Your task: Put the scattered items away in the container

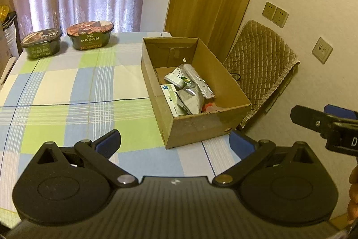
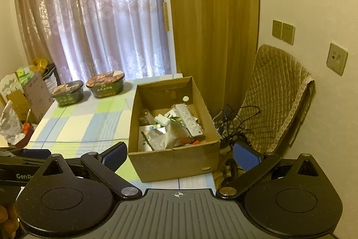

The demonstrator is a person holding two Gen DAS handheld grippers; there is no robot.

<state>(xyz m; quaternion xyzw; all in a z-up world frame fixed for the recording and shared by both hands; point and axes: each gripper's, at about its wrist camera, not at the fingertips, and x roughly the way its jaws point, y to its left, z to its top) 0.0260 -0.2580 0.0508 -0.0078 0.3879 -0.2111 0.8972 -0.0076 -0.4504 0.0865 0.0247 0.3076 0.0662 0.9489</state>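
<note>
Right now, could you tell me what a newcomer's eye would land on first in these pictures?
Probably the open cardboard box at the table's right edge, holding a white remote and crumpled packets. Next, two instant-meal bowls at the far end of the checked tablecloth. Both grippers, left and right, hover open, empty.

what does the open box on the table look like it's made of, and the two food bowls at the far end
The box looks like plain brown cardboard, matte: cut edges, folded flaps and scuffs show. The two bowls look like dark plastic with a slight sheen, under printed sealed lids, probably film or card; too far to tell.
</note>
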